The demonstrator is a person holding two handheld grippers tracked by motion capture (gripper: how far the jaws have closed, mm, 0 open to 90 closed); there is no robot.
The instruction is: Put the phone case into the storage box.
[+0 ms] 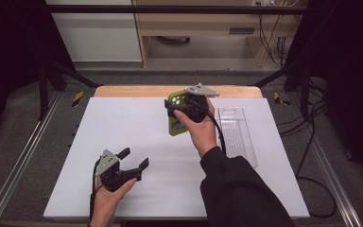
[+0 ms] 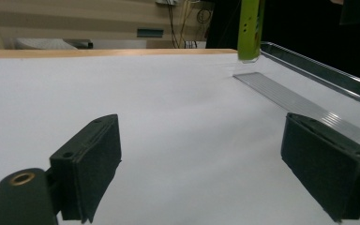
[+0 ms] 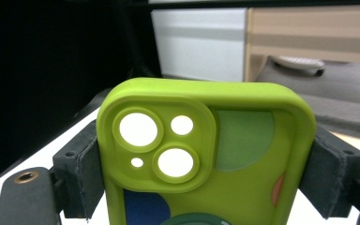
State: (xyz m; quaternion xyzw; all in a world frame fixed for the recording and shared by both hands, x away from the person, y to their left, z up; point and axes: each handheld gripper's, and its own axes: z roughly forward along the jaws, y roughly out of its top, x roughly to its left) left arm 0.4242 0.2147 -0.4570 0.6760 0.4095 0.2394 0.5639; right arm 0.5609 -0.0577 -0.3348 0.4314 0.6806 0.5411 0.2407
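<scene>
A lime-green phone case with camera cut-outs and coloured patches is held up off the white table, my right gripper shut on its two long sides. In the right gripper view the case sits between the pads. The left gripper view shows the case's edge hanging above the far table. My left gripper rests low at the front left of the table, open, with nothing between its pads.
A clear plastic tray lies flat on the white table top to the right of the right hand; it shows again as tray. A metal rail runs along the table's right side. Wooden furniture stands beyond the far edge.
</scene>
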